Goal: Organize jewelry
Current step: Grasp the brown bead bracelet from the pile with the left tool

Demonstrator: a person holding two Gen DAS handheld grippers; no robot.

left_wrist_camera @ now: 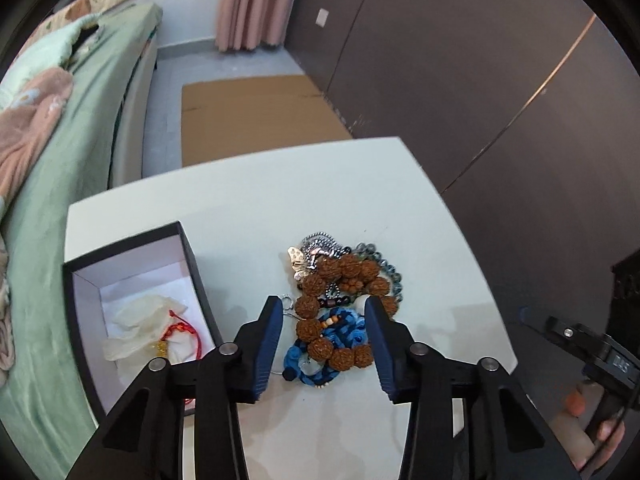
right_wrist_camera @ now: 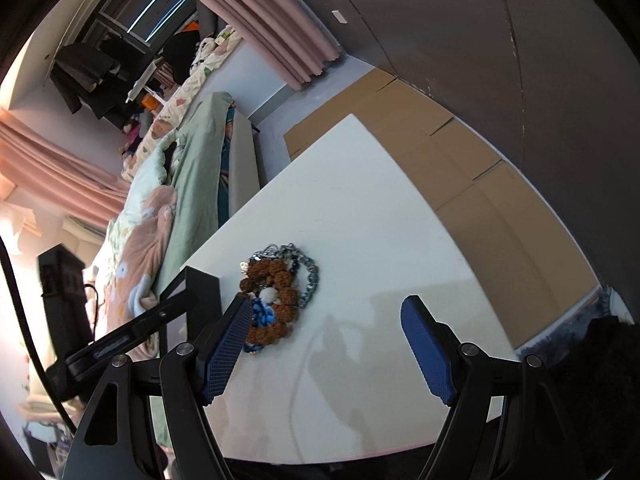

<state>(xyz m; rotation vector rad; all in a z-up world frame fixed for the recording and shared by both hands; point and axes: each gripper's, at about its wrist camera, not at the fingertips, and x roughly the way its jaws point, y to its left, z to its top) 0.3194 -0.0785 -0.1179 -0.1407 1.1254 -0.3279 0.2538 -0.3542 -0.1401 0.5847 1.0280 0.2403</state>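
Note:
A pile of jewelry (left_wrist_camera: 340, 300) lies on the white table (left_wrist_camera: 280, 200): a brown walnut-bead bracelet (left_wrist_camera: 344, 276), a blue knitted piece (left_wrist_camera: 344, 332), grey beads (left_wrist_camera: 384, 260) and a silver piece (left_wrist_camera: 316, 246). An open black box (left_wrist_camera: 132, 312) at the left holds white paper and a red string bracelet (left_wrist_camera: 184, 330). My left gripper (left_wrist_camera: 324, 312) is open, its jaws on either side of the pile's near end, holding nothing. My right gripper (right_wrist_camera: 328, 320) is open and empty above the table, right of the pile (right_wrist_camera: 276, 292) and the box (right_wrist_camera: 200, 300).
A bed with green bedding (left_wrist_camera: 72, 160) runs along the table's left side. Flat cardboard (left_wrist_camera: 256, 116) lies on the floor beyond the table. A dark wardrobe wall (left_wrist_camera: 480, 80) stands at the right. Pink curtains (left_wrist_camera: 252, 0) hang at the back.

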